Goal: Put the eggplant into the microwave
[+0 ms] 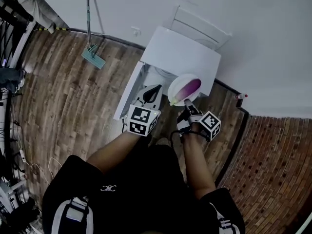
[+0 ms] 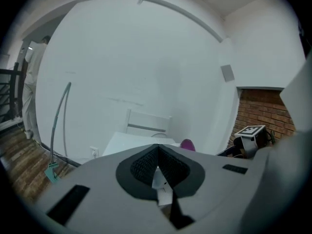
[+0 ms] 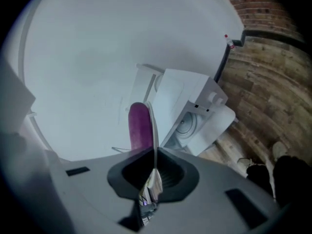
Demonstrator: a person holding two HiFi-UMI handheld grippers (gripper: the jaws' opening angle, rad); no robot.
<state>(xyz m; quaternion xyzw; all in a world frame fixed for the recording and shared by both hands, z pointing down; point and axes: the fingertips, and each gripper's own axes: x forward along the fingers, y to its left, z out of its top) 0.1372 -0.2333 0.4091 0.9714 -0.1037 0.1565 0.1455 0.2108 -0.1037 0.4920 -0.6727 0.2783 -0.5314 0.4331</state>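
1. Purple eggplant (image 1: 189, 87) lies on a white plate (image 1: 176, 93). The right gripper (image 1: 190, 107) has its jaws clamped on the plate's rim, so hold the plate level.
2. The left gripper (image 1: 152, 93), jaws together and empty, is beside the microwave (image 1: 183, 52) and its open door (image 1: 128, 95). Hold it clear of the opening.
3. Lower the plate squarely onto the turntable (image 3: 186, 124).

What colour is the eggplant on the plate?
The eggplant is purple, paler toward one end. The head view shows it best.

I look at a plain white wall (image 1: 146, 4) above worn brown wooden plank flooring (image 1: 63, 91). A teal flat-headed mop (image 1: 92, 56) leans against that wall.
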